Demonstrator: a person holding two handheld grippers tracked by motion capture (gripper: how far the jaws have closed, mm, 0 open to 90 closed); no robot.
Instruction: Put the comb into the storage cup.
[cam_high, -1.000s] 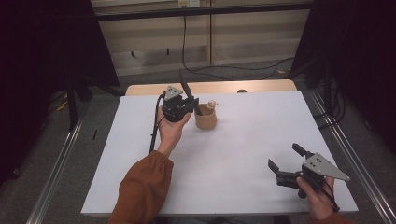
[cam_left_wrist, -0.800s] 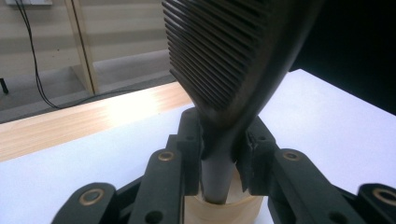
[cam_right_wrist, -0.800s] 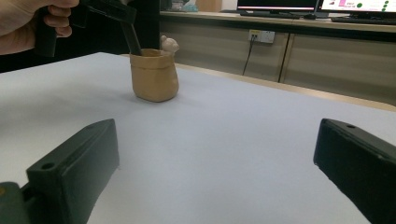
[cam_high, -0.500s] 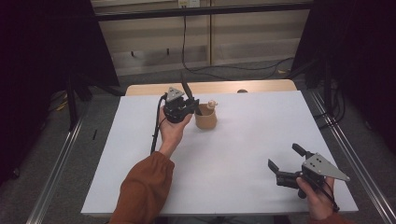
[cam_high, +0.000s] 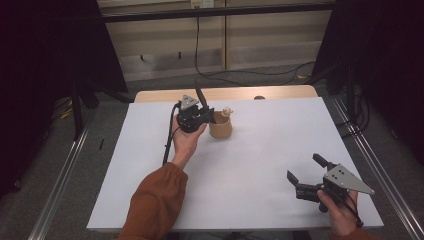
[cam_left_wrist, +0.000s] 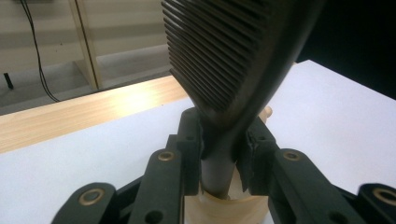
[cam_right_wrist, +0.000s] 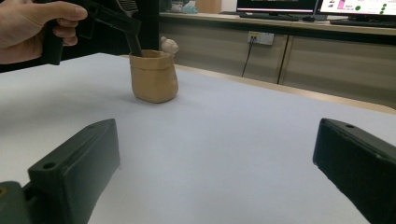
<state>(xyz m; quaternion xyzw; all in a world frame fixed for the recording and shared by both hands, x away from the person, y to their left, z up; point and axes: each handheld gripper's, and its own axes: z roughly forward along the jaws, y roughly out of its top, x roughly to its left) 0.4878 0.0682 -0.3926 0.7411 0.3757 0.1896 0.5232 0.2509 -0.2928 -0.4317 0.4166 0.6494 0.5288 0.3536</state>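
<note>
A black utensil with a ribbed head stands upright, its handle clamped between the jaws of my left gripper. In the high view the utensil rises above the left gripper at the table's far middle. The handle's lower end dips into a tan pouch-shaped holder, which also holds a pale knob-topped piece. The right gripper view shows the holder with the left gripper at its left rim. My right gripper rests near the front right, open with nothing between its jaws.
The white tabletop has a bare wooden strip along its far edge. Metal rails run along both sides of the table. Cabinets and a cable stand beyond the far edge.
</note>
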